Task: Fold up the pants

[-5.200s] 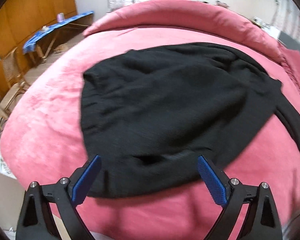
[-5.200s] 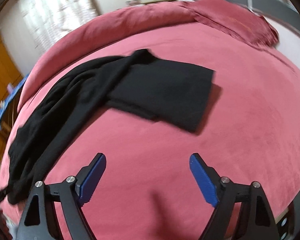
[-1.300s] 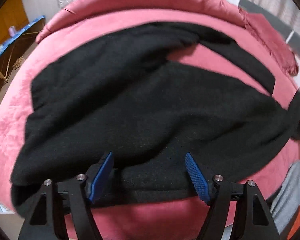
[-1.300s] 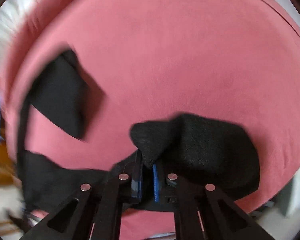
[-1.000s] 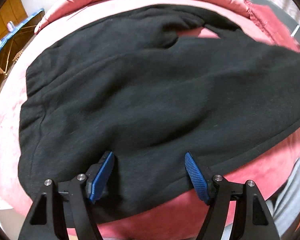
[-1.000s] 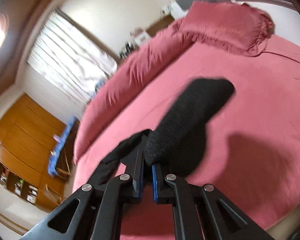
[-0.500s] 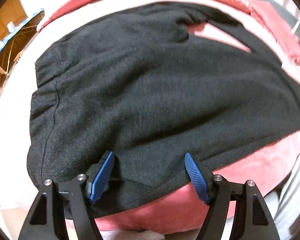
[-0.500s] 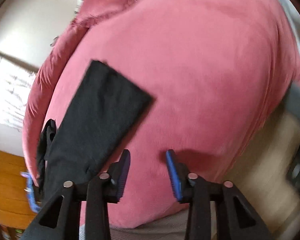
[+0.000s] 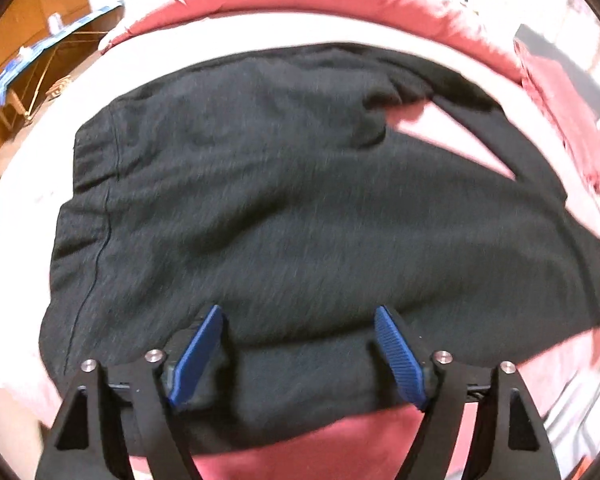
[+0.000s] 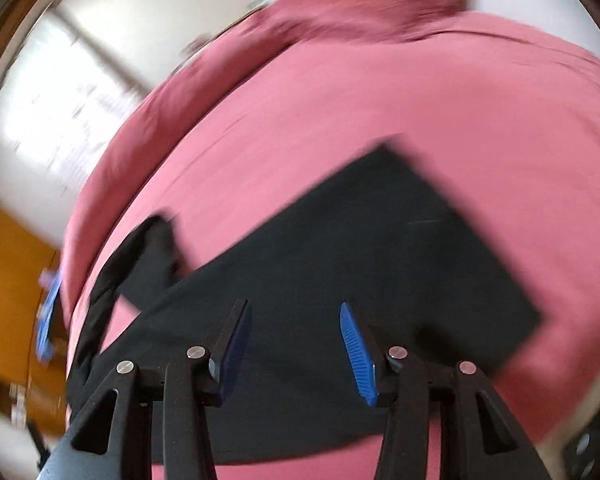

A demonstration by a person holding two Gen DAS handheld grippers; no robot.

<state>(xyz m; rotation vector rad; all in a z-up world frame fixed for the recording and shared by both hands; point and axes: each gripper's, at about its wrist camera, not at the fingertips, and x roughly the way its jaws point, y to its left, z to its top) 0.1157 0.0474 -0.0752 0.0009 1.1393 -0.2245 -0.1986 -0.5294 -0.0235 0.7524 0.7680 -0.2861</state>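
- The black pants [image 9: 300, 208] lie spread on the pink bed [image 9: 340, 436], waist part toward the left side in the left wrist view. One leg is laid mostly over the other, but not exact: a pink triangle of cover shows between them.
- Risk 1: we think the legs are not lined up well. If we do the next fold now, the lower leg probably stays askew and the final packet comes out crooked.
- Risk 2: the bed is soft and the fabric is thick, so a low grab can pinch the bedcover together w/ the cloth and pull it up.
- Risk 3: if only the top layer is pinched, the layers can slide apart during the lift. A two-layer grab at the edge is safer, in our opinion.
- Risk 4: the right wrist view is quite blurred, so aiming at the hem [image 10: 480, 264] from this pose is uncertain.
- Left gripper [image 9: 298, 350]: jaws spread wide, approx. full, holding nothing. It is low over the near edge of the pants; the left pad [image 9: 198, 354] seems to touch or press the cloth, but we cannot tell for sure.
- Right gripper [image 10: 292, 354]: jaws apart, moderate gap, empty. It hangs over the leg part, w/ the hem end ahead and to the right. Contact w/ the cloth is not clear.
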